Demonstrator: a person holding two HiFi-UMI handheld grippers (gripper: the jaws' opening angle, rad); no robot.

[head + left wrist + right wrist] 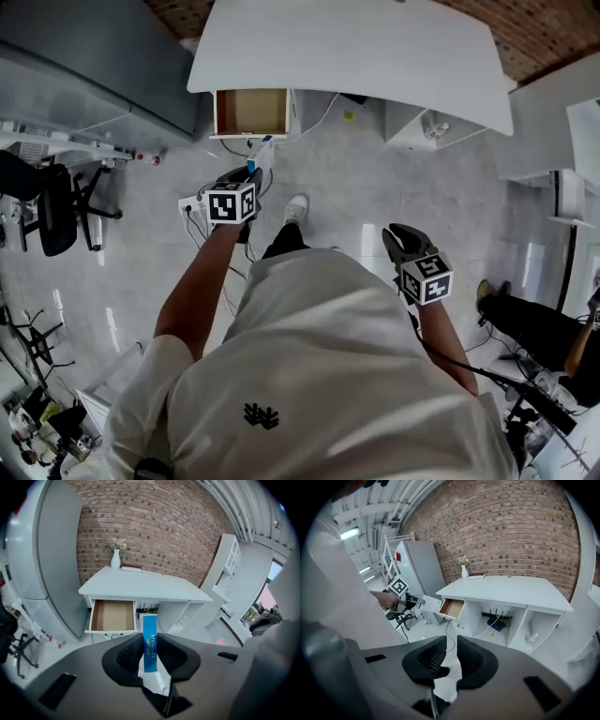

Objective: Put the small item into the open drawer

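Standing on a pale floor (375,178), a person in a white T-shirt (319,375) faces a white desk (356,47) set against a brick wall (154,531).

Task item: a narrow blue and white carton (149,641) lettered "HYNAUT". It stands upright between the jaws of the left gripper (151,656), its lower part clamped by both pads and its upper end projecting beyond the fingertips. Left claw: clenched on the carton.

Position of the item: in the air, in front of the open drawer (112,616) and clear of it. In the head view the carton lies just short of the drawer's front edge and slightly to its right. The right gripper view confirms that the carton is close to the drawer but not inside it.

Drawer: pulled out beneath the left end of the desk, with white sides and a brown bottom.

Right gripper (452,660): held low and to the person's right, well apart from the desk. Its jaws stand apart with a narrow gap; only floor shows between them. Right claw: released, holding nothing.

Other observations: a white vase with flowers (115,558) and a book (131,567) rest at the back of the desk top. A grey cabinet (419,571) stands left of the desk. Black cables (501,619) lie in the desk's middle bay. The person's white shoe (296,208) is forward on the floor.
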